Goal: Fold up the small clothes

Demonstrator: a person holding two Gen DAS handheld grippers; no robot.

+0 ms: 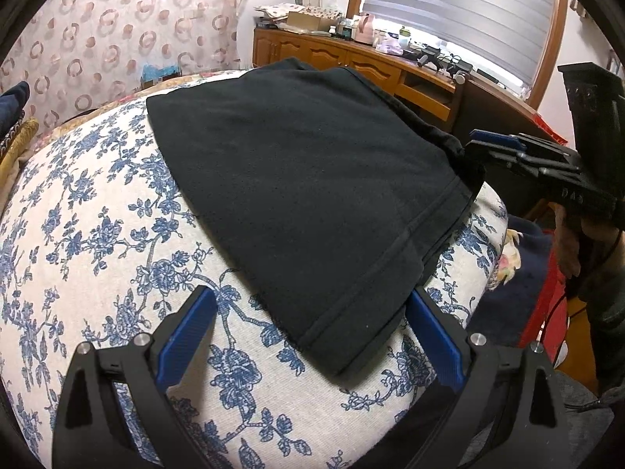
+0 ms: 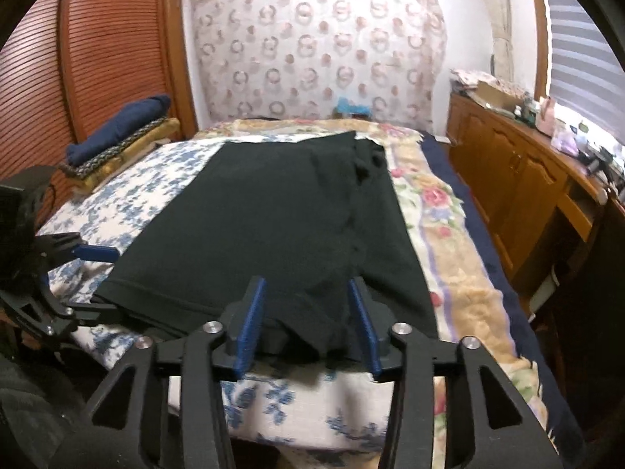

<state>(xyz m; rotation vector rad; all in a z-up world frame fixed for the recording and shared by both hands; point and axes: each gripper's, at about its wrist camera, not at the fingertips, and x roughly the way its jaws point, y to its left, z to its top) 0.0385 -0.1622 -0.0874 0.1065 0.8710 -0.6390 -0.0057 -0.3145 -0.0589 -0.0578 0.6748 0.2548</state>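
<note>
Left wrist view looks across a bed [image 1: 97, 234] covered with a blue-flowered cloth, and on it, ahead of the fingers, lies a black garment [image 1: 304, 179], folded into a broad flat slab with a stitched hem running along its near edge. The left gripper [image 1: 312, 336] has its blue fingers [image 1: 183, 336] spread wide, one on each side of the garment's near corner; that corner sits between them but neither pad presses on it. Beyond the right-hand finger, at the garment's far side edge, the right gripper [image 1: 496, 148] meets a bunched bit of the black cloth, though from this angle I cannot tell whether it is pinched. Right wrist view settles more of it: the bed [image 2: 129, 195] stretches away ahead, the black garment [image 2: 273, 226] runs lengthwise straight out from the fingers, and its near end droops in a loose fold between them. The right gripper [image 2: 308, 324] stands partly open, its fingers [image 2: 250, 324] flanking that fold with a gap on either side, so nothing is clamped. Off to the left of these fingers, the left gripper [image 2: 78, 281] sits at the garment's near left corner. Further left, past the garment, a stack of folded clothes [image 2: 117, 144] rests near a slatted wooden door [image 2: 78, 58].
</note>
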